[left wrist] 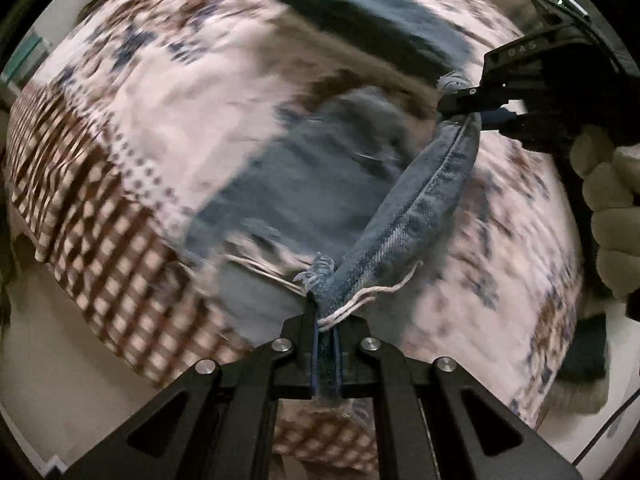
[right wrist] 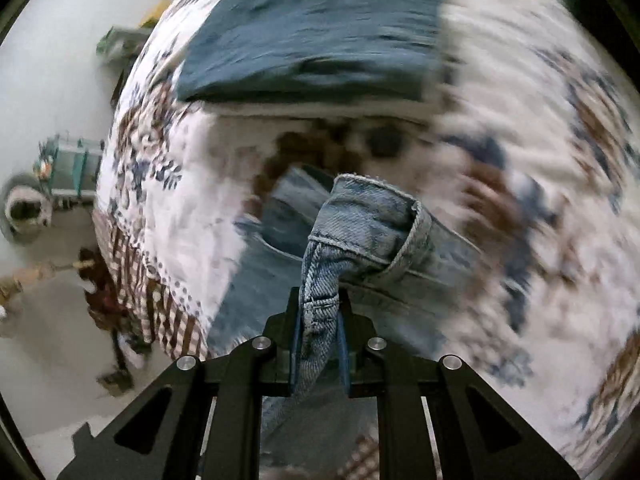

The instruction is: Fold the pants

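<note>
Light blue denim pants (left wrist: 320,184) hang lifted above a patterned bedspread (left wrist: 152,92). My left gripper (left wrist: 326,320) is shut on a frayed hem of the pants, with a white thread trailing from it. My right gripper (left wrist: 460,108) shows at the upper right of the left wrist view, shut on the other end of the taut denim edge. In the right wrist view my right gripper (right wrist: 320,320) is shut on a bunched denim seam of the pants (right wrist: 372,232). The rest of the pants hangs below, blurred.
A folded dark blue garment (right wrist: 316,36) lies on the bedspread (right wrist: 520,120) beyond the pants; it also shows in the left wrist view (left wrist: 380,16). Floor with a teal cart (right wrist: 68,168) and clutter lies left of the bed. A gloved hand (left wrist: 608,208) holds the right gripper.
</note>
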`<state>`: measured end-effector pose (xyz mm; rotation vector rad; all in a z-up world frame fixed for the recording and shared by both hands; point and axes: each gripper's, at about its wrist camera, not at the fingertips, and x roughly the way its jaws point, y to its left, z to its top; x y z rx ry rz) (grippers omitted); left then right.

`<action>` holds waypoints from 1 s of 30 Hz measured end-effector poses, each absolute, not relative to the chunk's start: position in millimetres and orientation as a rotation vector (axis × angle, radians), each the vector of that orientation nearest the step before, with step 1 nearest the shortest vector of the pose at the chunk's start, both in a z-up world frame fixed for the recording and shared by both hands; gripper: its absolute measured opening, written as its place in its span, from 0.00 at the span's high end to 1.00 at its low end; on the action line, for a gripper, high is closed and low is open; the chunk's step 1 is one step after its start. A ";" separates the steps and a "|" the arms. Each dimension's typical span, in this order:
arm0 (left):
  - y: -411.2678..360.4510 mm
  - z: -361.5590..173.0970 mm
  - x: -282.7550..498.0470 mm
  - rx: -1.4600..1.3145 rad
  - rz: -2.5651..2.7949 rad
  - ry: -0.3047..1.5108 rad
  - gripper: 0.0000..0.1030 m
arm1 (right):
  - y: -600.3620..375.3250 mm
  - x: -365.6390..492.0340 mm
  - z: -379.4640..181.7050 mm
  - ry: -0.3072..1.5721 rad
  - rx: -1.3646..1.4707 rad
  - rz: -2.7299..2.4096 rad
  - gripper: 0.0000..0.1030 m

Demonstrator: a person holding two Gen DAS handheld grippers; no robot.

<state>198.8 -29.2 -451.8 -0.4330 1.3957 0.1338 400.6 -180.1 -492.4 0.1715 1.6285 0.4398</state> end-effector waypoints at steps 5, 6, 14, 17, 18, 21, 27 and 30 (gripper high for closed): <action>31.4 -506.3 212.7 -0.444 0.189 1.454 0.97 | -92.1 422.5 -547.1 1.693 0.033 0.423 0.85; 40.7 -517.7 214.8 -0.445 0.192 1.467 0.96 | -80.1 425.5 -557.5 1.701 0.004 0.411 0.85; 82.4 -529.0 207.1 -0.579 0.178 1.428 0.09 | -55.9 433.0 -589.3 1.772 0.035 0.526 0.23; 92.4 -517.8 195.8 -0.599 0.219 1.403 0.09 | -76.2 430.0 -570.5 1.745 0.096 0.565 0.22; 93.8 -516.5 191.8 -0.599 0.242 1.401 0.09 | -89.6 428.5 -564.3 1.741 0.123 0.555 0.22; 94.8 -521.2 182.3 -0.651 0.266 1.388 0.09 | -125.3 427.2 -551.7 1.717 0.157 0.492 0.22; 98.7 -561.6 203.8 -0.705 0.302 1.427 0.67 | -206.0 420.1 -564.0 1.721 0.185 0.341 0.22; 124.2 -578.3 199.0 -0.795 0.340 1.425 0.75 | -237.2 417.0 -583.5 1.743 0.228 0.307 0.23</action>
